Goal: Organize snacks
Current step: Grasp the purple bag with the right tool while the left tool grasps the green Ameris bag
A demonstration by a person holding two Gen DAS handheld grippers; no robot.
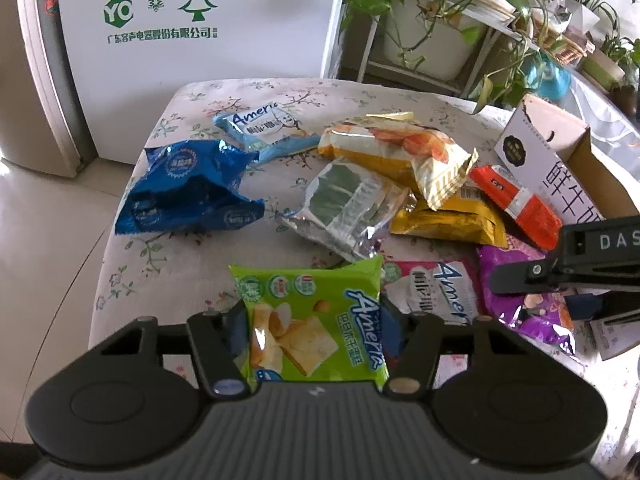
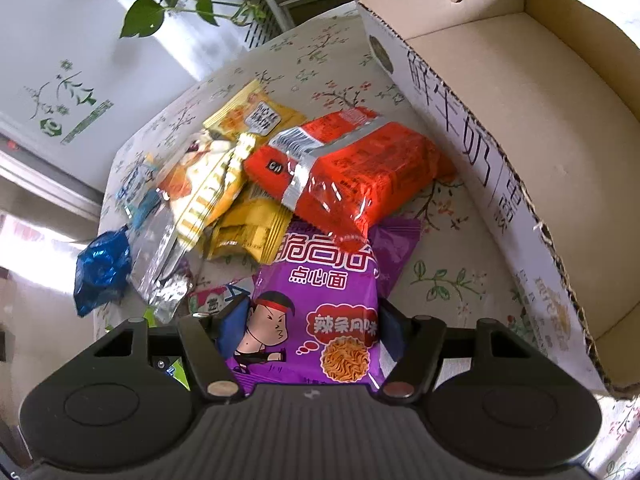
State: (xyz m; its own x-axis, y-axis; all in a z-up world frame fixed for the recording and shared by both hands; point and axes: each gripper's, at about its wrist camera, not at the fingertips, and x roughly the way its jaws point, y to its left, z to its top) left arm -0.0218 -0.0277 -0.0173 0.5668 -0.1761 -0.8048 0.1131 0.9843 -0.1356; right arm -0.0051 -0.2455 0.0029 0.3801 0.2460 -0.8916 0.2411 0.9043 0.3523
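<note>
The left gripper [image 1: 314, 336] is clamped on a shiny green snack packet [image 1: 312, 320]. The right gripper [image 2: 310, 332] is clamped on a shiny purple noodle packet [image 2: 320, 304]. Only the right view shows inside the open brown cardboard box [image 2: 520, 120] on the right.

Green snack packet [image 1: 314, 326], purple noodle packet [image 2: 320, 308], red-orange packet [image 2: 352, 176], crumpled blue wrapper [image 1: 188, 188], yellow packets [image 2: 248, 236]; floral-patterned pale tablecloth [image 1: 192, 256]; brown cardboard box [image 2: 520, 128].

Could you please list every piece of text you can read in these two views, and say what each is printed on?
"Ameria": green packet
"Ameri": light blue packet
"YC": white appliance
"DAS": right gripper
"点心面", "辣条风味": purple packet
"鲜牛奶": cardboard box
Red packet print: too small.
</note>
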